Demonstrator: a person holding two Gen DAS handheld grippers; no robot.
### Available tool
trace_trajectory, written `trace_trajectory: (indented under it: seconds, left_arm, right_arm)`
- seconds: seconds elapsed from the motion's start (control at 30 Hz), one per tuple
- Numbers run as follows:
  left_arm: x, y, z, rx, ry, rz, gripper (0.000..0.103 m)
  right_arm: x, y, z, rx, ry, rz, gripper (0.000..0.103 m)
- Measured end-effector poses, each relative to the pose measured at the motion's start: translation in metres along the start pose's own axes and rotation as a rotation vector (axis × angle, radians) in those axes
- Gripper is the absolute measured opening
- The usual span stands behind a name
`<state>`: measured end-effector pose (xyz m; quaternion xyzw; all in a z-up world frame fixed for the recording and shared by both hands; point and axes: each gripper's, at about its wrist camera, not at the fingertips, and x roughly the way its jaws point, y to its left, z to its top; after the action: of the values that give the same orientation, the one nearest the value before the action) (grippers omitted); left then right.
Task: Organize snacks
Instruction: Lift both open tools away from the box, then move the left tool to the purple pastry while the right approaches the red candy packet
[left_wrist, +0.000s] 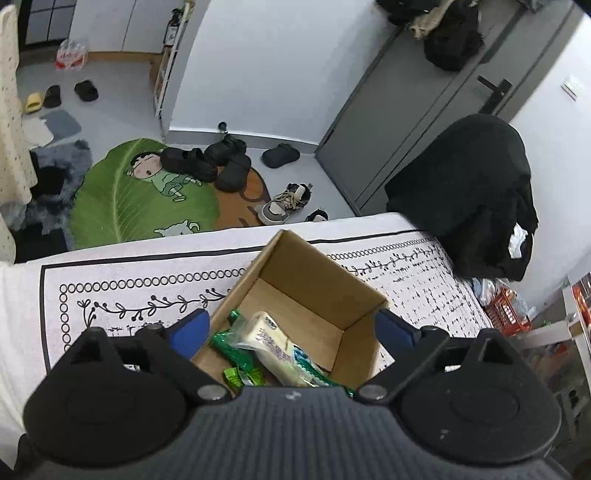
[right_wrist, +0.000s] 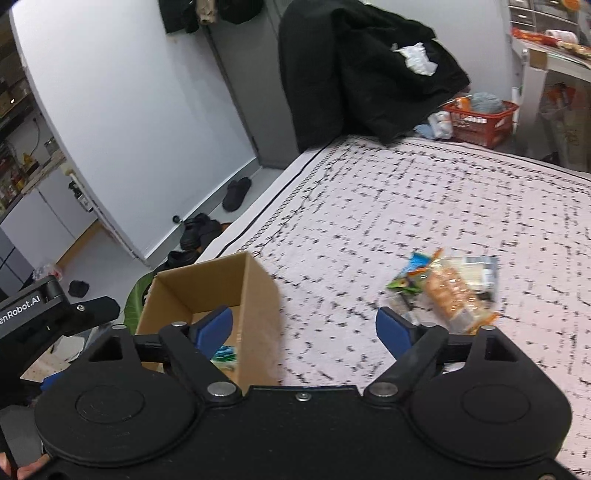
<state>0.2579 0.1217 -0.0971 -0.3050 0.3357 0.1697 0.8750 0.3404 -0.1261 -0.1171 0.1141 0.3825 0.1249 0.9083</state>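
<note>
An open cardboard box (left_wrist: 314, 273) stands on the patterned bed cover (left_wrist: 129, 280). Inside lie a pale wrapped snack pack (left_wrist: 275, 347) and green snack packets (left_wrist: 236, 354). My left gripper (left_wrist: 291, 325) is open and empty, just above the box's near side. In the right wrist view the box (right_wrist: 236, 291) is at the lower left. My right gripper (right_wrist: 304, 326) is open and empty, over the box's right wall. A small pile of snacks (right_wrist: 448, 284), among them an orange packet and a green one, lies on the cover to the right.
A black coat over a chair (right_wrist: 362, 66) stands past the bed's far edge. A red basket (right_wrist: 480, 122) sits on the floor beyond. Shoes and a green leaf rug (left_wrist: 144, 195) lie on the floor. The other gripper's body (right_wrist: 33, 314) shows at the left.
</note>
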Motion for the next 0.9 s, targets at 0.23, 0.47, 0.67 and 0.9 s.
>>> trace_trajectory:
  seconds: [0.23, 0.47, 0.67, 0.9]
  left_arm:
    - [-0.008, -0.020, -0.014, 0.056, -0.068, -0.021, 0.101]
    - [-0.013, -0.044, -0.032, 0.167, -0.125, -0.019, 0.103]
    - [-0.013, -0.062, -0.049, 0.253, -0.110, -0.023, 0.103]
    - [-0.013, -0.082, -0.070, 0.331, -0.073, -0.056, 0.103]
  right_arm:
    - [-0.014, -0.030, -0.002, 0.023, -0.018, -0.025, 0.089]
    - [-0.027, -0.062, -0.005, 0.048, -0.027, -0.055, 0.089]
    - [-0.036, -0.088, -0.010, 0.072, -0.027, -0.074, 0.089]
    - [-0.039, -0.116, -0.017, 0.110, -0.018, -0.079, 0.090]
